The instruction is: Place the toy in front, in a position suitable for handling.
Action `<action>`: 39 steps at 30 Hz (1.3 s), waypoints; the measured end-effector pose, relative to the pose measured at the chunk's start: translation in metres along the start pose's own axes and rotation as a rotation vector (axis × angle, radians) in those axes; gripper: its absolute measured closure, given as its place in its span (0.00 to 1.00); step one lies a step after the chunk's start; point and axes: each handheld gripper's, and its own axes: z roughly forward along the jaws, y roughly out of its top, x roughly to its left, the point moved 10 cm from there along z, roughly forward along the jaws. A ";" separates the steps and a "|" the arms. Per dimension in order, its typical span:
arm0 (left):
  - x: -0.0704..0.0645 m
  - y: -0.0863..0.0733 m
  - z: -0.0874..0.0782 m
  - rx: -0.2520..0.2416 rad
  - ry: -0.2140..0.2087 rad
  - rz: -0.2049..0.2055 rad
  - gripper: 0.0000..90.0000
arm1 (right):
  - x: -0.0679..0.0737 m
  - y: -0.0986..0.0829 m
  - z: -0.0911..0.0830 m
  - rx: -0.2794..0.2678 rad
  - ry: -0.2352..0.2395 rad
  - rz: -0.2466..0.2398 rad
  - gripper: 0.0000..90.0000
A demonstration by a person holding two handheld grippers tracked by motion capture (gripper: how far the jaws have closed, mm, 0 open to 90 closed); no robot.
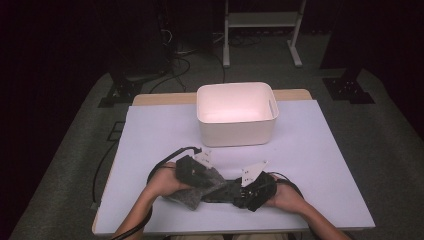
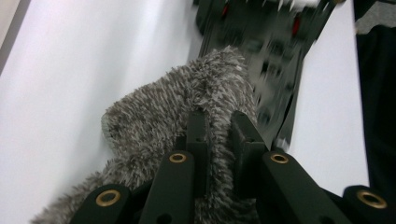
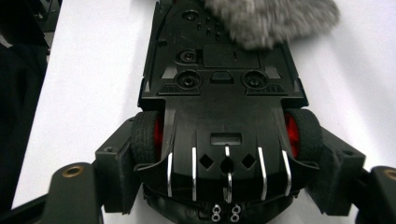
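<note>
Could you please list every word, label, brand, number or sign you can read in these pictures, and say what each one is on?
There is no readable text.
Toy car: its black underside has moulded shapes and screw holes, with no legible lettering.
White bin: plain, no label.
Grey fluffy cloth: no tag visible.
Grey plates on the left gripper and right gripper: dark dots, no writing.

Lab, dark room, floor cables [image 1: 170,65], metal stand [image 1: 262,25]
</note>
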 end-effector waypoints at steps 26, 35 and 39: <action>0.005 0.009 0.002 -0.023 -0.019 -0.010 0.89 | -0.002 0.002 0.003 0.032 0.016 -0.035 0.26; 0.005 0.008 0.008 -0.042 -0.037 -0.054 0.89 | -0.004 -0.001 0.001 0.028 0.025 0.029 0.22; 0.005 -0.001 0.004 -0.050 -0.040 -0.069 0.89 | -0.002 -0.010 -0.007 0.026 0.018 0.039 0.22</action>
